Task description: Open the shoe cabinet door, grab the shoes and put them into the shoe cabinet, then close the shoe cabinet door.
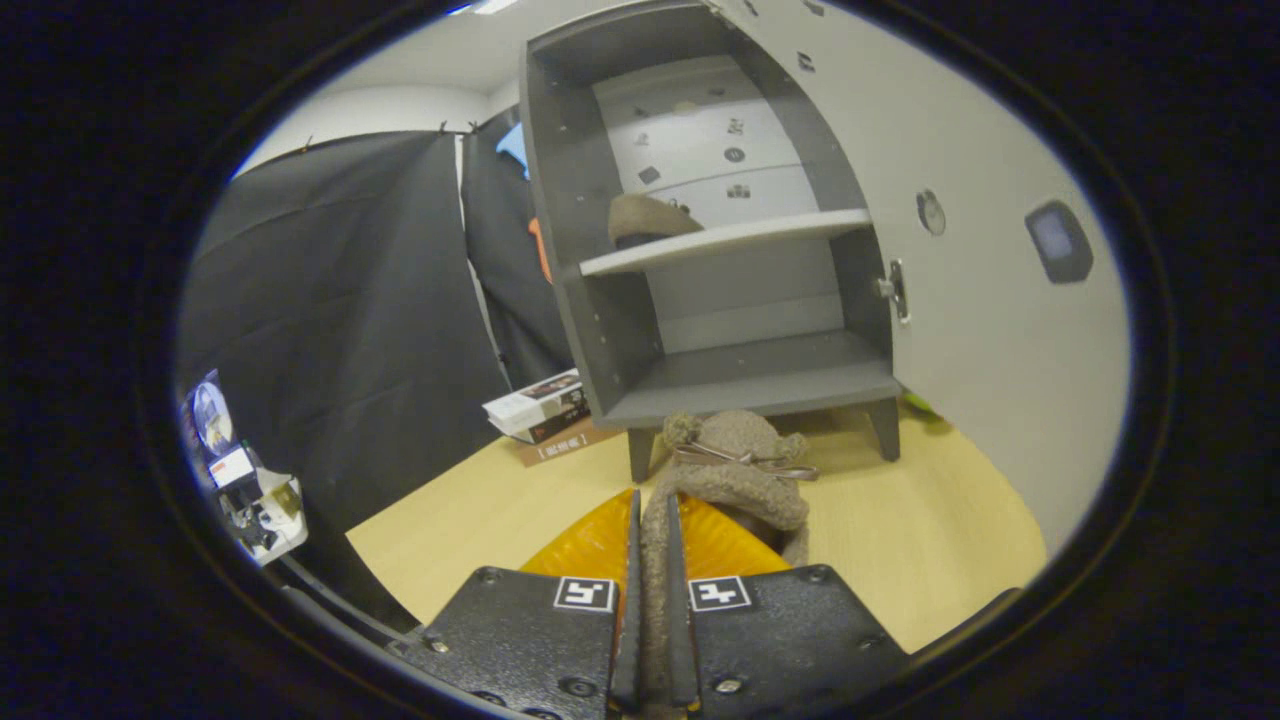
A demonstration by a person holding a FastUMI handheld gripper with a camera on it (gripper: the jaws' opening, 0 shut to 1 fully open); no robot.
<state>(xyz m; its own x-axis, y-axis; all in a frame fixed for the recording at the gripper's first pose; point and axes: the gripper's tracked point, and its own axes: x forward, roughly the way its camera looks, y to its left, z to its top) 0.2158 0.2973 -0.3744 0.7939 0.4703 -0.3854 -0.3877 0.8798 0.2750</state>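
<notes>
Tool [652, 560] clenched on fuzzy shoe [735, 470], facing open shoe cabinet [740, 380].

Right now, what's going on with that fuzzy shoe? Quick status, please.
Hand-held gripper shut on fuzzy tan shoe, just ahead of shoe cabinet. Door open. One shoe on upper shelf; lower shelf free. Nothing blocking.
</notes>
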